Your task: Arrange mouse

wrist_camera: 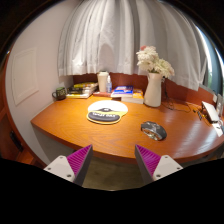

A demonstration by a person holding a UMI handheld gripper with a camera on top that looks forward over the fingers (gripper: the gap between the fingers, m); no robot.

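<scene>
A dark grey mouse (153, 130) lies on the wooden table (80, 125), beyond my right finger and toward the table's right side. My gripper (113, 165) hangs in front of the table's near edge, over the floor, well short of the mouse. Its two purple-padded fingers (76, 160) stand wide apart and open, with nothing between them.
A round white device on a dark base (106, 111) sits mid-table. Behind it are a white vase of flowers (153, 88), a white jug (104, 82), books (82, 92), a blue item (124, 91) and a dark bowl (59, 93). A white object (211, 112) lies at the right edge. Curtains hang behind.
</scene>
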